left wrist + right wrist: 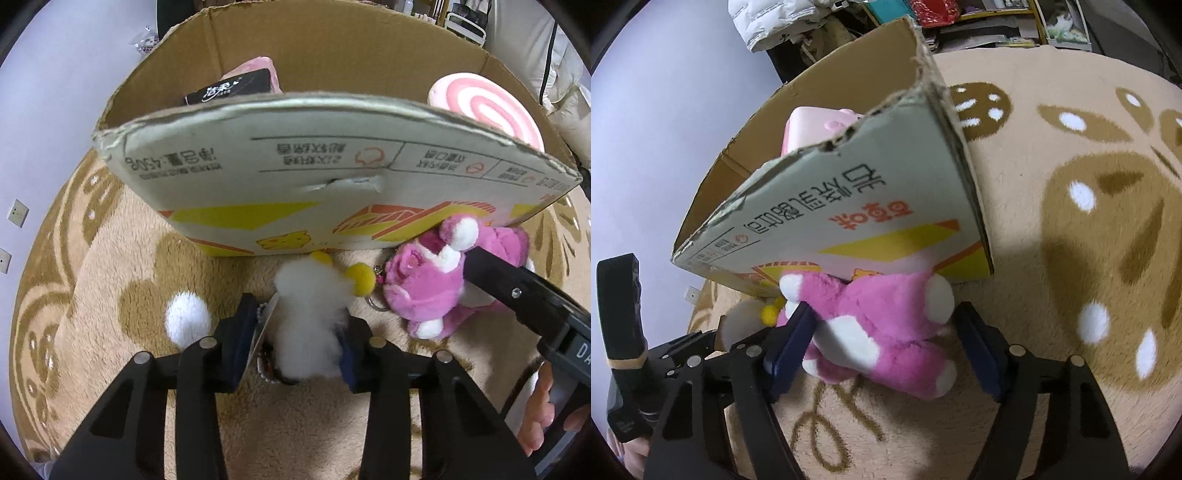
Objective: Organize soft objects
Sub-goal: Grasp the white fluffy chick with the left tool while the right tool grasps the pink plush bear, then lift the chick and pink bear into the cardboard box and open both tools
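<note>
A white fluffy plush with yellow pom-poms (310,314) lies on the carpet in front of the cardboard box (332,177). My left gripper (301,343) is shut on it, both pads pressing its sides. A pink plush bear (879,328) lies against the box front, also in the left wrist view (432,291). My right gripper (886,350) straddles the bear with its jaws wide; the left pad touches it, the right pad stands apart. The box (849,206) holds a pink swirl cushion (487,107), a pink plush (255,70) and a black tissue pack (232,90).
A beige carpet with brown patterns (1071,258) covers the floor. A white wall with sockets (18,212) is at the left. Cluttered shelves and bags (960,22) stand behind the box. The left gripper's body (624,332) shows at the right wrist view's left edge.
</note>
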Motion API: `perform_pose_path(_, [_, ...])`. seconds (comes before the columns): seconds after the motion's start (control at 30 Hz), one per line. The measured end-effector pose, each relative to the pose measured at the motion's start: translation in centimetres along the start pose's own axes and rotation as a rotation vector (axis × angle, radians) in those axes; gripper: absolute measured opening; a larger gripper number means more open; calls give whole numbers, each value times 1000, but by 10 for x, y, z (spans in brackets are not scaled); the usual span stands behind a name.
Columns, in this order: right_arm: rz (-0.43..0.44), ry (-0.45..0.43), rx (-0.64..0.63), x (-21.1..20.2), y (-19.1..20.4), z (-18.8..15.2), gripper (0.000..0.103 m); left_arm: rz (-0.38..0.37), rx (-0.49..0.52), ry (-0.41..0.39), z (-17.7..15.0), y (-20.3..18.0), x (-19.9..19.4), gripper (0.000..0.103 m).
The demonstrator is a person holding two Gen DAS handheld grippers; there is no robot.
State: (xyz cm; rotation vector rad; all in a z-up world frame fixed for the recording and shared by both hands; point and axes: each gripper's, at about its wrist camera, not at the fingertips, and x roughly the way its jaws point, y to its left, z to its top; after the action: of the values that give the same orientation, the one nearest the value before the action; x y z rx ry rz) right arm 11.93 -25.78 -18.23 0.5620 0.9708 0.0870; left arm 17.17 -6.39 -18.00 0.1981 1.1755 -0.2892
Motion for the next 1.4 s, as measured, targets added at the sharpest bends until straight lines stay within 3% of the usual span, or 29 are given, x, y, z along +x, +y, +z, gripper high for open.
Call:
perform_pose_path(0.13, [34, -6, 14, -4, -1, -5, 67, -15, -6, -1, -2, 4, -6, 32])
perform_pose_path(0.17, [36, -9, 6, -5, -1, -6, 56, -15, -7, -3, -2, 4, -7, 31])
perform_pose_path(0.2, [47, -14, -6, -7, 2, -7, 53, -16, -5, -5, -2, 4, -9, 30])
perform_pose_path(0.37, [1, -58, -72, -15, 16, -12, 45, -4, 18, -24, 5, 0, -18, 30])
perform_pose_path(0.77, [-87, -130, -131, -49, 35, -30, 44, 34, 23, -116, -7, 1, -66, 30])
perform_pose_path(1.1, [-103, -209, -127, -90, 35, -41, 44, 84, 32, -210, -29, 0, -114, 30])
perform_pose_path(1.4, [-87, -271, -115, -125, 39, -53, 44, 109, 27, -294, -35, 3, -134, 30])
